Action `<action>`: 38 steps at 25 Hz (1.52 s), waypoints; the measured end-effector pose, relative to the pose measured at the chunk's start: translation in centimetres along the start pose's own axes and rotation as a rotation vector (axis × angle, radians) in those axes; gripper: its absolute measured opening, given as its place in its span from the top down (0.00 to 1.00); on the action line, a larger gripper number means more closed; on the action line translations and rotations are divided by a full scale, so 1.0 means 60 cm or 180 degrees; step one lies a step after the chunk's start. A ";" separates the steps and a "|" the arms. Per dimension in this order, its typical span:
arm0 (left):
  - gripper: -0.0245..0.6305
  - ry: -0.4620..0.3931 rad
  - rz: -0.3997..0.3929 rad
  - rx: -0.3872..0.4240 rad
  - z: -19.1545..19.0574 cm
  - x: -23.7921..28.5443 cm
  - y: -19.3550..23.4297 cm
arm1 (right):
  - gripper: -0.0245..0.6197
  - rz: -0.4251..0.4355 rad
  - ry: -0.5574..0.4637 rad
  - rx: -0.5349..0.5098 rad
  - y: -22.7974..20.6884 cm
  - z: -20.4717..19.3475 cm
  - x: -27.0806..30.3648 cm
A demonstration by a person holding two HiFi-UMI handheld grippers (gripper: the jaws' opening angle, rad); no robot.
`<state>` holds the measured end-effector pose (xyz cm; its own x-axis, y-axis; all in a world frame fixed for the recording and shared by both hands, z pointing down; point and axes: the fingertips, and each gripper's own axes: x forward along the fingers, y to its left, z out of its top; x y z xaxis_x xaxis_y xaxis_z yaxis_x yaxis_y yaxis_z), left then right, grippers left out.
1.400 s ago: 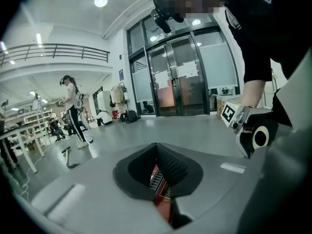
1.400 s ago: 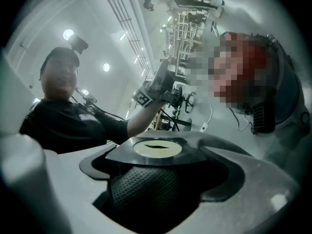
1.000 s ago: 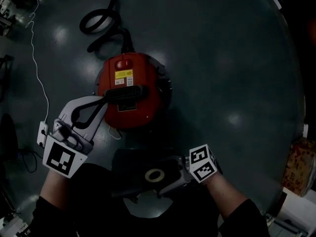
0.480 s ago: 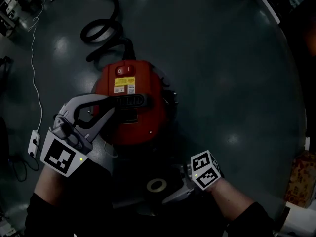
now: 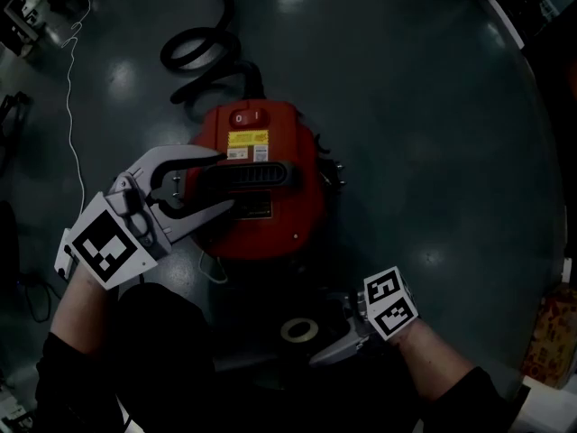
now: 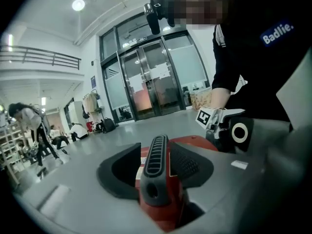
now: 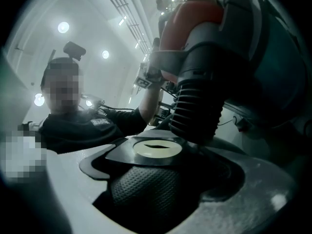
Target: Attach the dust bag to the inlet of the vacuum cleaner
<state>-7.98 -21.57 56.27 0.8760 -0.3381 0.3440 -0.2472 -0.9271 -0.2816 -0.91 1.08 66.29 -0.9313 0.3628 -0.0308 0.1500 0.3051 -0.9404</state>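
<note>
The red vacuum cleaner [image 5: 270, 215] stands on the dark floor with its black handle [image 5: 257, 177] across the top. My left gripper [image 5: 225, 180] straddles that handle's left end. Its jaws are opening, and the handle [image 6: 155, 160] lies between the pads with a gap showing on one side. My right gripper [image 5: 332, 345] is low in the head view, near the person's body, and is shut on the dust bag's black collar with its cream ring [image 5: 299, 329]. In the right gripper view the collar [image 7: 157, 148] lies flat between the jaws, close to a black ribbed part [image 7: 200, 106] of the vacuum.
The black hose [image 5: 207, 52] coils on the floor beyond the vacuum. A thin white cable [image 5: 70, 106] runs along the left side. A cardboard box [image 5: 554, 332] sits at the right edge. The person's dark trousers fill the bottom of the head view.
The left jaws, shut on the handle a second ago, have spread apart around it. Both grippers have sunk lower, and the right one still carries the bag collar.
</note>
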 end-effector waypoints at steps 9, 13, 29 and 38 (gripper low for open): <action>0.71 0.0253 -0.0200 0.0103 -0.036 0.017 0.000 | 0.15 -0.0110 -0.0029 -0.0012 -0.014 0.005 -0.011; 0.72 0.0227 -0.0178 0.0051 -0.042 0.018 0.000 | 0.15 -0.0124 -0.0139 0.0058 -0.022 0.013 -0.018; 0.73 0.0080 -0.0009 0.0059 -0.040 0.021 0.001 | 0.15 -0.0278 -0.0944 0.0680 -0.055 0.045 -0.048; 0.73 0.0059 0.0064 0.0070 -0.042 0.021 0.002 | 0.15 -0.0447 -0.1687 0.0983 -0.065 0.065 -0.056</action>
<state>-7.93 -22.53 58.93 0.8631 -0.3596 0.3545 -0.2552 -0.9164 -0.3082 0.36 -4.79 68.75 -0.9850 -0.1722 0.0109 -0.0147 0.0209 -0.9997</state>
